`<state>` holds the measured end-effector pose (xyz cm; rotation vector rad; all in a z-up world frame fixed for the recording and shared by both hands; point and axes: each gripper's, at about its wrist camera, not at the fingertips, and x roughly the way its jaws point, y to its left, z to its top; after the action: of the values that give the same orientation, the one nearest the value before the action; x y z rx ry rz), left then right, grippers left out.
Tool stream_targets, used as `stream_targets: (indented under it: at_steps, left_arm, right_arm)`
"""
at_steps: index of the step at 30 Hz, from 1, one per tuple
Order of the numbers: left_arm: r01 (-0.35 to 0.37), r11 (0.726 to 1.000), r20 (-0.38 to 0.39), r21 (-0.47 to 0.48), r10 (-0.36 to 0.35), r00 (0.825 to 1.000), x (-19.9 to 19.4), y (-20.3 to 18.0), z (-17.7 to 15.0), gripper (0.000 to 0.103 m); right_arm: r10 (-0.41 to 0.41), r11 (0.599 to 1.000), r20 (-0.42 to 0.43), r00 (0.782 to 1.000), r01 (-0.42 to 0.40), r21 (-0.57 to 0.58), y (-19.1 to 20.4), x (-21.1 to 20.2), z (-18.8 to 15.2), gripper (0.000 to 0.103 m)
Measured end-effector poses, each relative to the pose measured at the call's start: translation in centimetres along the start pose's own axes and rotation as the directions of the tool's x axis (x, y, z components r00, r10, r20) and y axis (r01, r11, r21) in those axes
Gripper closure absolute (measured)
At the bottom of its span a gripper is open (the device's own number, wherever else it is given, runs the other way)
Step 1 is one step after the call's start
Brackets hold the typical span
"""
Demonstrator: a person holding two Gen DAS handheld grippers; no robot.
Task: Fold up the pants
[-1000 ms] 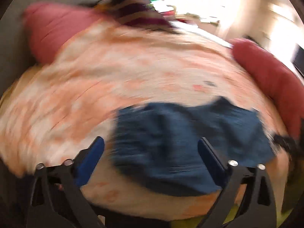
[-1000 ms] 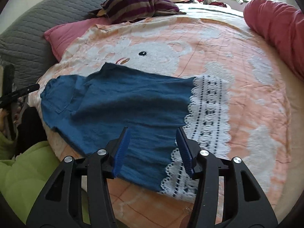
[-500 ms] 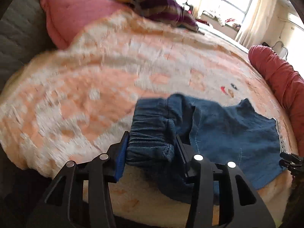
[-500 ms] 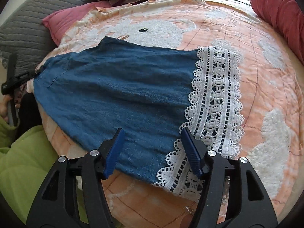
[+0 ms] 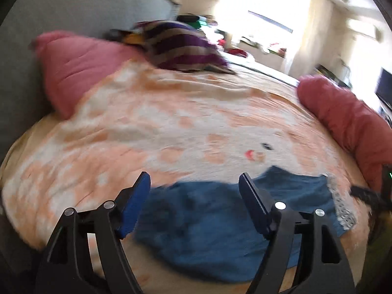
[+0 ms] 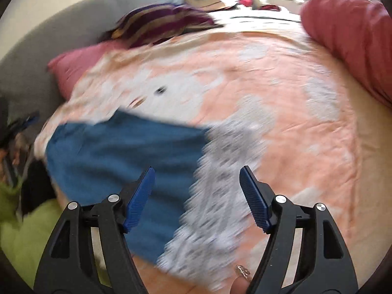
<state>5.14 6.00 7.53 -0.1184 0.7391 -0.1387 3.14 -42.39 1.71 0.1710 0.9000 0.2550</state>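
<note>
The blue pants [image 5: 215, 223] with a white lace hem [image 5: 341, 205] lie flat near the front edge of the bed. My left gripper [image 5: 194, 196] is open and empty, raised above the waist end. In the right wrist view the pants [image 6: 117, 152] spread to the left and the lace hem [image 6: 220, 196] lies in the middle. My right gripper [image 6: 197, 188] is open and empty above the lace hem. Both views are motion blurred.
The orange and white blanket [image 5: 171, 122] covers the bed. A pink pillow [image 5: 78, 68] and a striped pillow [image 5: 181, 49] lie at the back. A red bolster [image 5: 348, 117] lies on the right. A grey headboard [image 6: 49, 36] curves behind. Green clothing [image 6: 22, 232] sits at lower left.
My left gripper has let go of the bunched waistband, opened and lifted; the pants now lie flat. My right gripper has opened wider and pulled back from the hem.
</note>
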Motion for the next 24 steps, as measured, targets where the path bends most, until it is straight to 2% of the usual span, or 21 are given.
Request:
stream_targets:
  at_steps: [3, 5, 8, 13, 15, 17, 20, 21, 22, 23, 24]
  left_arm:
    - [0.099, 0.994, -0.058, 0.054, -0.096, 0.994, 3.2, -3.6, 1.6, 0.030]
    - [0.141, 0.987, -0.106, 0.083, -0.132, 0.986, 6.0, -5.9, 2.1, 0.030]
    - [0.210, 0.974, -0.210, 0.085, -0.189, 0.959, 10.6, -8.6, 1.9, 0.030]
    - [0.242, 0.964, -0.295, 0.108, -0.202, 0.934, 16.1, -11.7, 0.8, 0.030]
    - [0.249, 0.964, -0.325, 0.098, -0.205, 0.923, 17.9, -11.8, 0.4, 0.030]
    - [0.261, 0.962, -0.371, 0.085, -0.212, 0.904, 19.5, -11.9, -0.1, 0.030]
    - [0.250, 0.966, -0.402, 0.067, -0.203, 0.893, 21.4, -11.9, -1.1, 0.030]
    - [0.248, 0.966, -0.395, 0.068, -0.202, 0.896, 21.4, -12.0, -1.3, 0.030]
    - [0.244, 0.967, -0.391, 0.075, -0.197, 0.899, 21.4, -12.1, -1.4, 0.034]
    - [0.248, 0.965, -0.390, 0.086, -0.197, 0.899, 21.2, -12.3, -1.5, 0.048]
    - [0.257, 0.962, -0.388, 0.093, -0.202, 0.899, 20.9, -12.5, -1.5, 0.074]
  right_arm:
    - [0.008, 0.998, -0.022, 1.000, -0.006, 0.059, -2.6, 1.8, 1.8, 0.039]
    - [0.033, 0.996, -0.035, 0.999, -0.030, 0.084, -3.7, 3.1, 2.4, 0.046]
    - [0.054, 0.994, -0.070, 0.996, -0.047, 0.101, -4.8, 5.2, 3.3, 0.052]
    - [0.086, 0.992, -0.110, 0.990, -0.076, 0.098, -5.4, 7.7, 3.1, 0.052]
    - [0.100, 0.992, -0.119, 0.988, -0.089, 0.093, -5.4, 8.4, 2.8, 0.052]
    - [0.102, 0.993, -0.124, 0.987, -0.094, 0.076, -5.1, 8.5, 2.3, 0.058]
    - [0.098, 0.995, -0.122, 0.988, -0.094, 0.040, -4.3, 8.5, 2.1, 0.068]
    - [0.099, 0.995, -0.122, 0.988, -0.096, 0.028, -4.1, 8.5, 2.1, 0.074]
    - [0.104, 0.995, -0.122, 0.987, -0.103, 0.018, -3.9, 8.6, 2.1, 0.081]
    - [0.124, 0.992, -0.117, 0.985, -0.124, 0.005, -3.6, 8.5, 2.0, 0.086]
    - [0.124, 0.992, -0.109, 0.986, -0.126, -0.014, -3.3, 8.2, 2.1, 0.087]
